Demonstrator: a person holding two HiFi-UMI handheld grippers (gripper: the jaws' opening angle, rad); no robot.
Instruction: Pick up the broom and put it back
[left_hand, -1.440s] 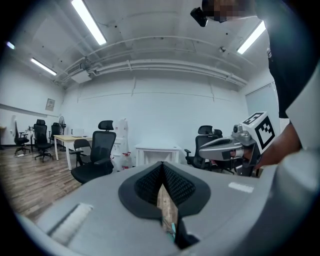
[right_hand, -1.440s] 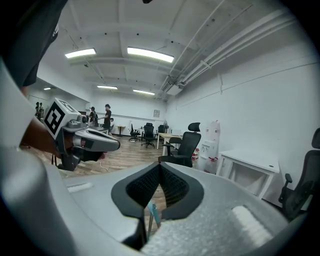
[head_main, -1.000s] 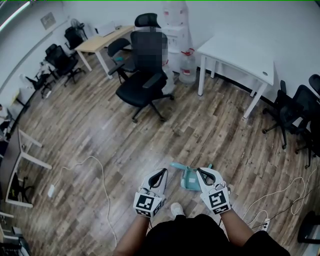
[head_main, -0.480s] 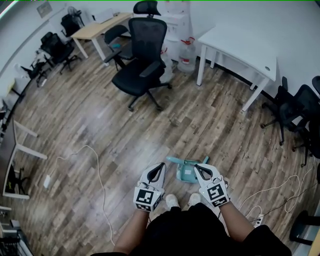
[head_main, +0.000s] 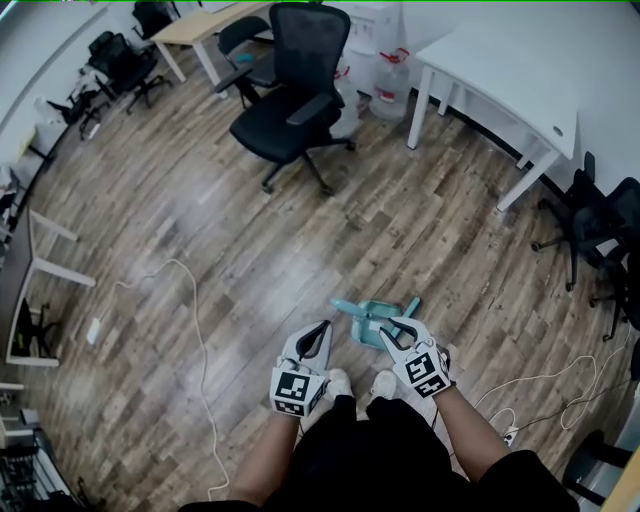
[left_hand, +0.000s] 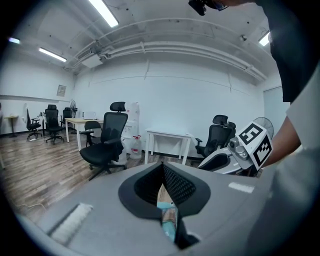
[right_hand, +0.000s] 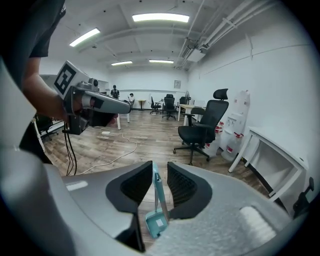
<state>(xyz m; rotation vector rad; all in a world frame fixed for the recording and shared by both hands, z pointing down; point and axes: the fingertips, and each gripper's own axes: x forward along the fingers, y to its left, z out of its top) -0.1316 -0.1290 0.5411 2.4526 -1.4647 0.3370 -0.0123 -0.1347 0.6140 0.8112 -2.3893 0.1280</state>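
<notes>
A teal broom-and-dustpan set (head_main: 375, 322) stands on the wood floor just ahead of my feet. In the right gripper view its thin teal handle (right_hand: 157, 195) rises from the teal pan (right_hand: 156, 223) and passes between the jaws. My right gripper (head_main: 396, 328) (right_hand: 160, 172) is opening, and its pads stand apart on either side of the handle without pressing it. To the left of the set, my left gripper (head_main: 320, 328) (left_hand: 163, 167) has its pads meeting and holds nothing; a bit of teal shows below them.
A black office chair (head_main: 290, 110) stands ahead on the floor, with water bottles (head_main: 390, 75) behind it. A white table (head_main: 500, 70) is at the far right, with black chairs (head_main: 600, 230) beside it. A white cable (head_main: 195, 330) runs along the floor at left.
Both grippers have sunk toward the teal set. The right gripper's jaws, shut before, now stand apart around the handle.
</notes>
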